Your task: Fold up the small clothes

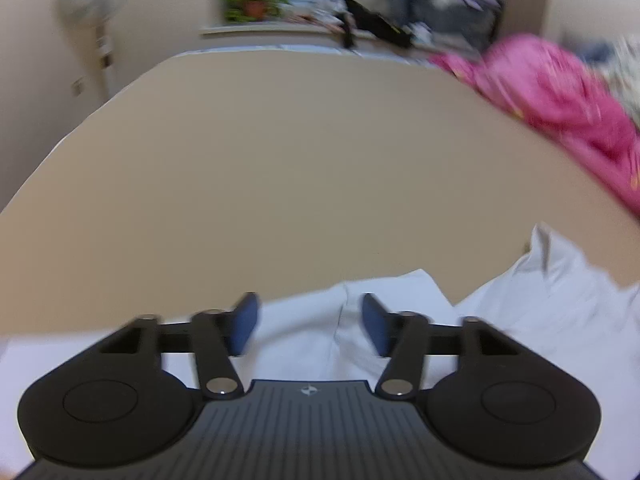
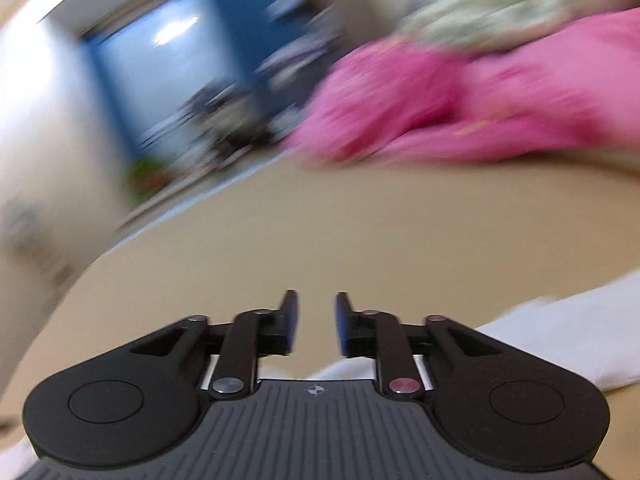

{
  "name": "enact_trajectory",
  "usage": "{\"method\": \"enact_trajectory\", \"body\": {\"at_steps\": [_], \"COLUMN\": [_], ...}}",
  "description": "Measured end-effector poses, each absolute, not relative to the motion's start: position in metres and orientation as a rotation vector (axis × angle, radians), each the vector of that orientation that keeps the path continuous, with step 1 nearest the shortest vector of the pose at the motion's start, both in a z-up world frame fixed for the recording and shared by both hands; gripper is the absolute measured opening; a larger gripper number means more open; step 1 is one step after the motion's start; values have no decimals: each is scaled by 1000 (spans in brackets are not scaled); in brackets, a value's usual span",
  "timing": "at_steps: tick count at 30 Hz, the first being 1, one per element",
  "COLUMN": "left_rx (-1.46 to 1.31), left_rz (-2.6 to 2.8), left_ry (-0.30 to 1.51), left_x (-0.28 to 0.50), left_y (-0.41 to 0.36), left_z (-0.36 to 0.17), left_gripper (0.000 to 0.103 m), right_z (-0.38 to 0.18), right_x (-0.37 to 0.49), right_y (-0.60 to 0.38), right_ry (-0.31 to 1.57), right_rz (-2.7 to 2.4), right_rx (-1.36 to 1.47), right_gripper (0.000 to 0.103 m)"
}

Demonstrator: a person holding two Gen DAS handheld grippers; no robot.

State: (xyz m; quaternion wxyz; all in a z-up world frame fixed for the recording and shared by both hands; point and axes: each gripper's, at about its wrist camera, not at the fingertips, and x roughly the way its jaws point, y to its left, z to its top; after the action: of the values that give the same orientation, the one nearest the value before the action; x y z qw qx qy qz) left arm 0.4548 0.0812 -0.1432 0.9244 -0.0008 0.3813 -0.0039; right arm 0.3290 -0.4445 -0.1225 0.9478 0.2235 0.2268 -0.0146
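A white garment (image 1: pixel 400 320) lies crumpled on the tan table (image 1: pixel 280 160), at the near edge of the left wrist view. My left gripper (image 1: pixel 310 318) hovers over it, jaws open, with nothing pinched between the blue pads. In the blurred right wrist view the same white garment (image 2: pixel 560 332) shows at the lower right. My right gripper (image 2: pixel 316 316) stands over bare table with a narrow gap between its pads and nothing in it.
A heap of pink cloth (image 1: pixel 560 100) lies at the table's far right, also seen as pink cloth (image 2: pixel 460 96) ahead of the right gripper, with a pale patterned cloth (image 2: pixel 500 4) behind it. A standing fan (image 1: pixel 92 12), a potted plant (image 1: pixel 254 2) and clutter line the far wall.
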Motion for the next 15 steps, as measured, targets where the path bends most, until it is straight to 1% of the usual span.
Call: {"method": "enact_trajectory", "body": {"at_steps": [1,2,3,4,5,6,7,8,9,10,11,12,14,15], "left_rx": [51,113,161,173,167,158,161,159,146,137,150,153,95,39], "left_rz": [-17,-16,-13,-30,-64,-112,-155,-192,-229,-251,-251,-244,-147,-73], "left_ry": [790,809,830,842,859,889,915,916,905,893,871,844,757,724], "left_x": [465,475,484,493,497,500,502,503,503,503,503,504,502,506], "left_y": [78,77,77,81,84,85,86,89,91,93,95,100,119,132], "left_z": [-149,-160,-167,-174,-178,-185,-190,-193,-192,-191,-188,-184,-174,-170], "left_gripper": [75,75,75,75,75,67,52,43,16,9,6,0,0,0], "right_z": [-124,-125,-128,-130,-135,-137,-144,-151,-157,-165,-170,-175,-174,-171], "right_x": [342,352,365,378,393,406,421,435,447,459,470,476,478,481], "right_y": [-426,-410,-394,-383,-371,-366,-356,-352,-345,-339,-332,-322,-303,-296], "right_ry": [490,512,535,558,579,597,631,670,716,762,796,812,784,767], "right_rz": [38,83,124,150,160,156,158,168,179,192,206,214,225,223], "right_rx": [433,401,363,338,307,281,265,266,266,252,217,160,37,2], "right_gripper": [33,37,51,59,59,59,60,60,60,60,59,58,26,14]}}
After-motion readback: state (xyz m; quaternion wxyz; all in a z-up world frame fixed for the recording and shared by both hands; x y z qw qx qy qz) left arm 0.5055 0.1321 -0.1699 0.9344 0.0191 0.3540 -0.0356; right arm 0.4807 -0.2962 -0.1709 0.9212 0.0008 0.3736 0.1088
